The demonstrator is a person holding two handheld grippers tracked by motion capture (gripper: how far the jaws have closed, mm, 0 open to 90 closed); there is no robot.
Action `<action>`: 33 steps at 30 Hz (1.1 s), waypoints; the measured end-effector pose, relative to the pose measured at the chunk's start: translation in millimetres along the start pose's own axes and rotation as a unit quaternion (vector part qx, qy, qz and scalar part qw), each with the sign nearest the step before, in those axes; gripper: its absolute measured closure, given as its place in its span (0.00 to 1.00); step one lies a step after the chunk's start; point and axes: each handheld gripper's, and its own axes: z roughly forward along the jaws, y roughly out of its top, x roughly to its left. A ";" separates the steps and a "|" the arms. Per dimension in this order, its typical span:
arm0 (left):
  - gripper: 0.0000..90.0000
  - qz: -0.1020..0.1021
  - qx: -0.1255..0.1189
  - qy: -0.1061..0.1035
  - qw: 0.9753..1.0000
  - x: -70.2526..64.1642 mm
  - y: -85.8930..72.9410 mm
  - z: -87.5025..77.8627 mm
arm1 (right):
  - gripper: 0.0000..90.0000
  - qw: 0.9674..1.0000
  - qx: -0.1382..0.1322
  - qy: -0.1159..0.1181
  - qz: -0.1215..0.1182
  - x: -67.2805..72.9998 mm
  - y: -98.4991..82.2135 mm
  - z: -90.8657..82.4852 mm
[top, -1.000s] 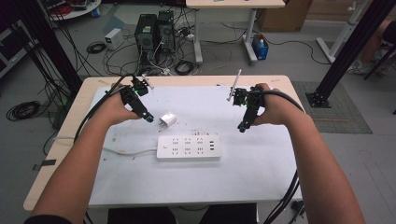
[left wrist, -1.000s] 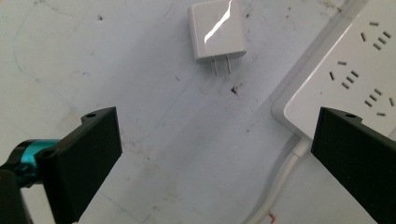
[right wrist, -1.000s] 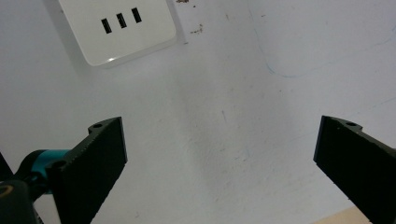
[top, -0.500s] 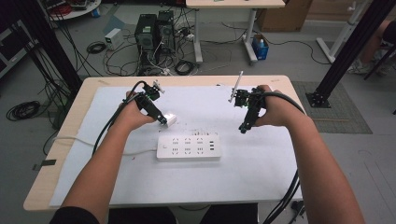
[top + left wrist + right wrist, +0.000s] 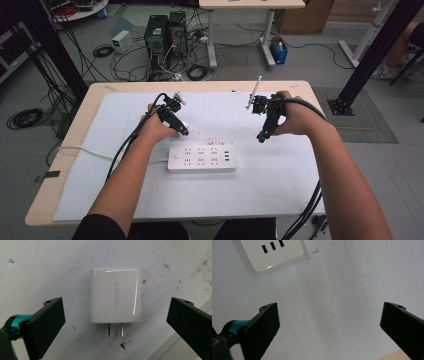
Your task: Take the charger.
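Observation:
A small white wall charger (image 5: 115, 298) marked UGREEN lies flat on the white sheet, its two metal prongs pointing toward the camera. My left gripper (image 5: 116, 315) is open, with one jaw on each side of the charger and not touching it. In the high view the left gripper (image 5: 183, 131) hangs over the charger (image 5: 186, 125), just beyond the white power strip (image 5: 201, 158). My right gripper (image 5: 260, 139) is held open above bare sheet right of the strip. The right gripper (image 5: 328, 315) has nothing between its jaws, and the strip's USB end (image 5: 274, 252) lies ahead.
A white sheet (image 5: 280, 185) covers most of the wooden table (image 5: 55, 175). The strip's white cord (image 5: 85, 149) runs off to the left edge. Black cables trail from both grippers along the forearms. Computer towers and cords sit on the floor beyond the table.
My left gripper has moved right and slightly nearer, from left of the charger to directly over it, jaws now straddling it. The right gripper has stayed put.

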 end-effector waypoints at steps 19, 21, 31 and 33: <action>0.29 0.004 0.004 0.012 1.000 -1.7 2.2 10.2 | 0.02 1.000 0.002 -0.003 0.000 -1.8 4.4 3.4; 0.32 0.004 0.005 0.005 1.000 -1.5 2.2 10.6 | 0.02 1.000 0.001 -0.003 0.000 -1.8 4.5 3.4; 0.47 0.012 0.008 0.010 1.000 -3.6 1.8 10.0 | 0.02 1.000 0.002 -0.009 0.007 -3.4 3.5 3.2; 0.47 0.012 0.011 0.004 1.000 -4.2 1.5 9.0 | 0.02 1.000 0.000 -0.009 0.003 -3.6 3.5 2.9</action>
